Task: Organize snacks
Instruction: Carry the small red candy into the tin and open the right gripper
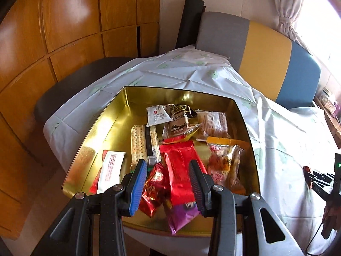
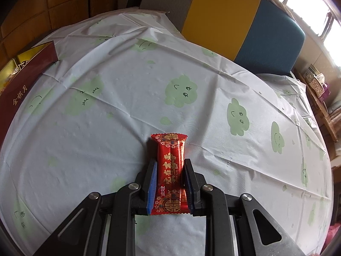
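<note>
My left gripper hangs over the open gold tin. Its jaws are shut on a long red and purple foil packet that runs between the pads. A smaller crinkled red packet sits against the blue left pad; I cannot tell whether it is held too. Several wrapped snacks lie in the tin, among them a cracker pack and a white and red bar. Over the tablecloth, my right gripper is shut on a red packet with gold characters, whose far end rests on the cloth.
The round table wears a white cloth with green cloud faces. The tin's maroon side shows at the left of the right wrist view. A grey, yellow and blue chair back stands behind the table, and wooden cupboards lie to the left.
</note>
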Demonstrator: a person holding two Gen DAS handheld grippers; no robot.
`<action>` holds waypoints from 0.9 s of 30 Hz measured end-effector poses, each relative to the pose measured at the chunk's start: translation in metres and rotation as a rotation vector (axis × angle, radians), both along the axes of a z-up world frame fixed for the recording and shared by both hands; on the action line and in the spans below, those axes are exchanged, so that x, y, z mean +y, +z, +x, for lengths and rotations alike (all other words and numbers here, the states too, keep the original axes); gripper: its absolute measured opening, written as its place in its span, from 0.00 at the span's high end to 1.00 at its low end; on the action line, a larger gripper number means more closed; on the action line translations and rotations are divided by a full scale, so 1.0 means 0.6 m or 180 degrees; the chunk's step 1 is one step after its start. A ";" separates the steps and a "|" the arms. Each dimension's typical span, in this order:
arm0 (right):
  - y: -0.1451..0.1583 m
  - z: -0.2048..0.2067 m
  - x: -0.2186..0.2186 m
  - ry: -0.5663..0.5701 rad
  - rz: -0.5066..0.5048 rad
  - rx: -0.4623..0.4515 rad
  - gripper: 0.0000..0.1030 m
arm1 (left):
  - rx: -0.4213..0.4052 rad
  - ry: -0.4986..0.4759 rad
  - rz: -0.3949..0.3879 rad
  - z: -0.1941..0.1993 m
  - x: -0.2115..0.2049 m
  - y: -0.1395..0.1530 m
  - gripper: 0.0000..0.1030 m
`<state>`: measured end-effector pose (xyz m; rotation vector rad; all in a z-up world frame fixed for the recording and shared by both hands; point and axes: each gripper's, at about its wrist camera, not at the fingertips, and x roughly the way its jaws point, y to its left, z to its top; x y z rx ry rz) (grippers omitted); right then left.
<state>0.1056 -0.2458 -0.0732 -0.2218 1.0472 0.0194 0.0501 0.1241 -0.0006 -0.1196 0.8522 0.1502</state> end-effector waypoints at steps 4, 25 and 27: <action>0.000 -0.002 0.000 0.0024 -0.0025 -0.0009 0.78 | 0.0001 -0.0027 -0.0055 -0.008 0.001 0.002 0.60; 0.117 -0.007 0.117 0.0322 0.0778 -0.0118 0.79 | -0.0050 0.0433 -0.0259 -0.049 0.098 -0.015 0.60; 0.134 -0.008 0.175 0.0603 0.0920 -0.0138 0.79 | -0.0051 0.0492 -0.0272 -0.051 0.110 -0.016 0.60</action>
